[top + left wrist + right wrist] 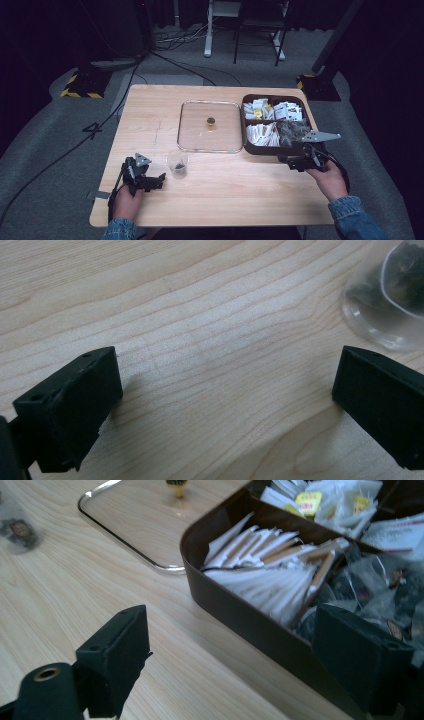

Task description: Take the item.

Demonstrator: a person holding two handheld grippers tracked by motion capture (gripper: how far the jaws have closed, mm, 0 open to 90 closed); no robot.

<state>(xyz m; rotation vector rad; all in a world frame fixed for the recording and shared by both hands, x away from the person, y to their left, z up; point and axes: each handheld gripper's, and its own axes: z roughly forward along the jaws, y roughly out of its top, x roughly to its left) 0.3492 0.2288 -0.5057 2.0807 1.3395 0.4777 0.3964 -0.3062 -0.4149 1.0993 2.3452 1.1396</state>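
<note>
a person at a wooden table (225,185) holds two grippers low over the top, both with jaws spread and nothing between them. the left gripper (161,180) rests just beside a small clear packet (177,165) of dark tea lying alone on the wood, a placing that suggests the packet is the piece in hand. the right gripper (287,161) sits at the near wall of a brown box (260,149), likely poised to reach into its compartments of white sachets (270,575) and darker packets. a clear lid (186,127) with a small knob lies flat beside the box, leaving it open. in the left gripper view the packet (387,300) is cut off at the corner; printing on the sachets is too small to read.
</note>
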